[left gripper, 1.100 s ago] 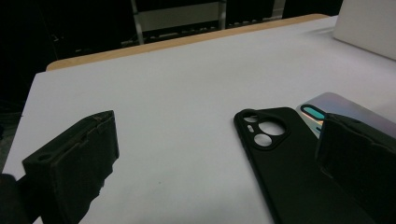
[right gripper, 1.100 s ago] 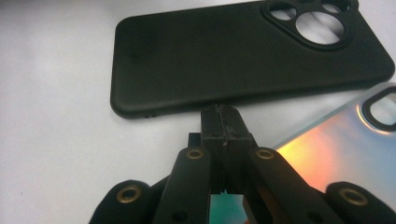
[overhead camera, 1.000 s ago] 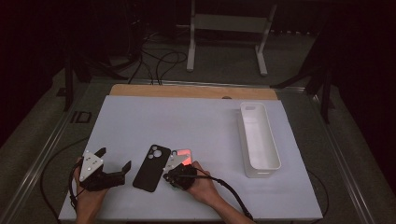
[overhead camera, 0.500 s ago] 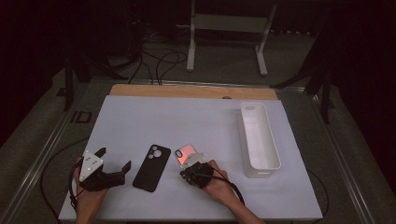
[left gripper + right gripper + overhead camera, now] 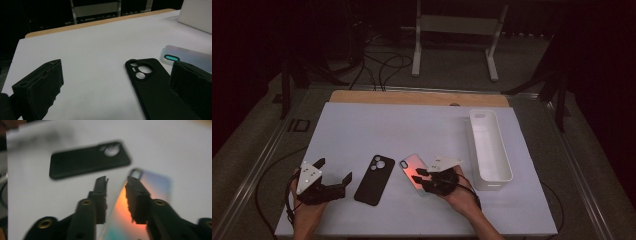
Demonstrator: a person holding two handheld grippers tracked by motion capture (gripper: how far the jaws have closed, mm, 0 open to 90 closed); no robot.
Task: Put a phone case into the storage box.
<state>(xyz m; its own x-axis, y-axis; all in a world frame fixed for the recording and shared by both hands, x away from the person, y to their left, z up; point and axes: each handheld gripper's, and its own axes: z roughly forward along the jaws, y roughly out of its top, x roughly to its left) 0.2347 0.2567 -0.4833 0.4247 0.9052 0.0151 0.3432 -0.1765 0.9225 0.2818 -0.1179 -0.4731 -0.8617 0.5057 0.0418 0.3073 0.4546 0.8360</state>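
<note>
The right gripper (image 5: 421, 177) sits at about five o'clock on the white table (image 5: 362, 125), over the near end of a shiny phone case (image 5: 411, 169) with an orange-pink sheen. Its jaws have just been opening and now stand narrowly apart; in the right gripper view the case's long left edge (image 5: 117, 202) lies in the gap between them, and the pads do not appear to press on it. The left gripper (image 5: 333, 184) rests at seven o'clock, jaws wide with nothing between them.

A black phone case (image 5: 374, 179) lies flat between the two grippers, camera cutout toward twelve o'clock, just beside the shiny case and not touching it. A white tray (image 5: 507, 167) stands at three o'clock, well apart from the left gripper.

Assessment: the shiny case looks light, thin and glossy, so likely slippery and somewhat flexible; lying flat, it offers little to pinch. The best hold is across a long side edge near mid-length, away from the camera cutout (image 5: 172, 58), where the wall is weakest. The black case appears matte and soft, offering better friction.
</note>
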